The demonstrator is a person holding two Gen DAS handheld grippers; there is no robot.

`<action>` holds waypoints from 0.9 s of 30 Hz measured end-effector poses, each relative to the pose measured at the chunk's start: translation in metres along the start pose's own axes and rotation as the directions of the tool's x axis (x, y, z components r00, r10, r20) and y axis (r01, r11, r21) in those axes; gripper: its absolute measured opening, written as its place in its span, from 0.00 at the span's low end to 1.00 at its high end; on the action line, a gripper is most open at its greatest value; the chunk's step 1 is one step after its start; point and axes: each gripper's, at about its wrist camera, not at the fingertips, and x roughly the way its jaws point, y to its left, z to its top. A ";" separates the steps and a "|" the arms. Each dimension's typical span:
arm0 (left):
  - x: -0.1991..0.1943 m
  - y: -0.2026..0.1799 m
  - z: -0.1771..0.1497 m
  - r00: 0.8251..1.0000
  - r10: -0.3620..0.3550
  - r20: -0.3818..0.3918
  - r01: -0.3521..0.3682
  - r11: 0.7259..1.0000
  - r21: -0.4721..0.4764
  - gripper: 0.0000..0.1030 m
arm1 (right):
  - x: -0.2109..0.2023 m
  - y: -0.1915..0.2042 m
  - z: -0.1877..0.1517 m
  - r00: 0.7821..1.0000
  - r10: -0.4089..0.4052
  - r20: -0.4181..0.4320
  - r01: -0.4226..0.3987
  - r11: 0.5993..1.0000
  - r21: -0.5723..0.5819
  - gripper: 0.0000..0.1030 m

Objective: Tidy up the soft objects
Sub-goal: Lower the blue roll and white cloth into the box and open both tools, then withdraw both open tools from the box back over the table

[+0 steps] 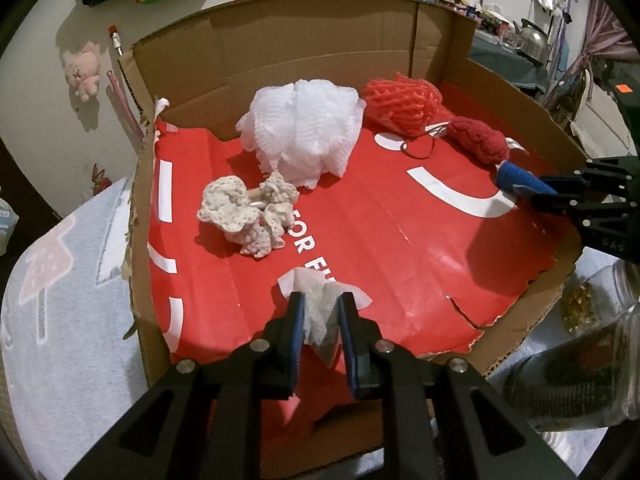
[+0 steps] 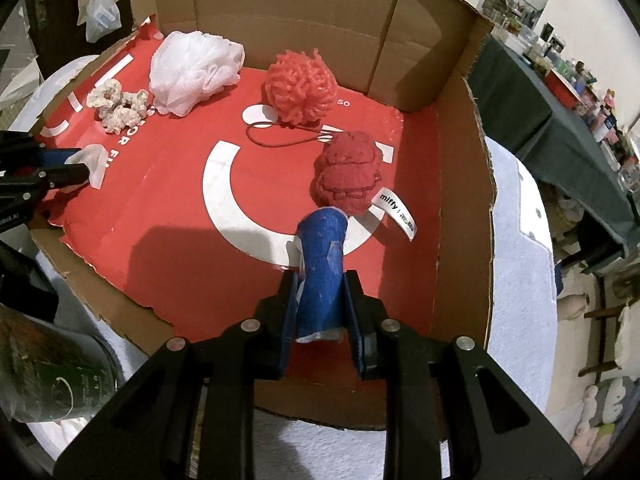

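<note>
Your right gripper [image 2: 318, 300] is clamping the blue roll [image 2: 320, 268], left gripper [image 1: 319, 320] pinching the tissue [image 1: 320, 312]; next, you're setting both down just ahead.

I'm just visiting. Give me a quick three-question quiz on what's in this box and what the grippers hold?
1. True or false: the left gripper is shut on a crumpled tissue.
2. What colour is the roll in the right gripper?
3. The white mesh bath pouf lies beside: A) a cream crocheted scrunchie B) a kettle C) a shoe

Key: 1 true; 2 blue; 3 A
</note>
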 end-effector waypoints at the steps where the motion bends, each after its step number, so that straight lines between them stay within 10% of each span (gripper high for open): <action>1: 0.000 0.000 0.000 1.000 -0.001 0.000 0.001 1.000 0.000 0.20 | 0.000 0.001 0.000 1.000 0.001 -0.002 -0.001 1.000 -0.002 0.22; 17: -0.040 -0.009 0.000 0.993 -0.012 0.118 0.015 1.000 -0.025 0.61 | -0.033 0.008 0.001 0.996 0.038 0.083 -0.038 0.999 0.002 0.59; 27: -0.121 -0.029 -0.022 0.943 0.002 0.333 0.020 0.998 -0.065 0.89 | -0.118 0.005 -0.013 0.959 0.030 0.283 -0.052 0.996 0.070 0.76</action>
